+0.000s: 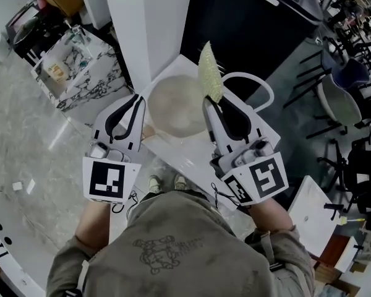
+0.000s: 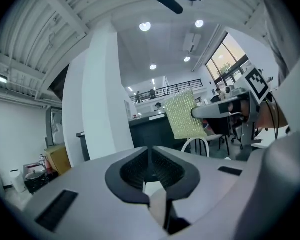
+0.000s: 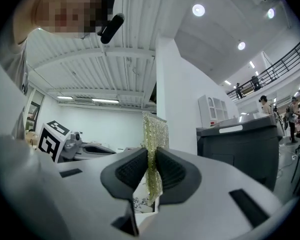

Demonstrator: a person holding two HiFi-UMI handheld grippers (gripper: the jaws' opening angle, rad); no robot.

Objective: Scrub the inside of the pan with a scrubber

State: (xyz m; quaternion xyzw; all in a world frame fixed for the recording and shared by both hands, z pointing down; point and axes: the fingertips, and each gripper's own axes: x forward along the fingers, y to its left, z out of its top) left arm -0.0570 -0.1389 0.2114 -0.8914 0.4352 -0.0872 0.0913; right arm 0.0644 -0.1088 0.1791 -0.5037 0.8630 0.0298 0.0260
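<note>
A pale round pan (image 1: 177, 107) sits on a white table (image 1: 195, 156) below me, with a brownish handle stub toward its near left. My right gripper (image 1: 213, 101) is raised over the pan's right rim and is shut on a yellow-green mesh scrubber (image 1: 209, 73) that stands upright above the jaws. The right gripper view shows the scrubber (image 3: 153, 134) pinched between the black pads of that gripper (image 3: 151, 153). My left gripper (image 1: 138, 99) hovers by the pan's left rim, shut with nothing in it. In the left gripper view its jaws (image 2: 150, 151) meet, and the scrubber (image 2: 185, 115) shows beyond them.
A white pillar (image 1: 149, 23) and a dark counter (image 1: 247, 23) stand behind the table. A marble-patterned cabinet (image 1: 80, 67) is at the far left. A white chair back (image 1: 258, 84) curves just right of the pan, and several chairs (image 1: 340, 98) stand at the right.
</note>
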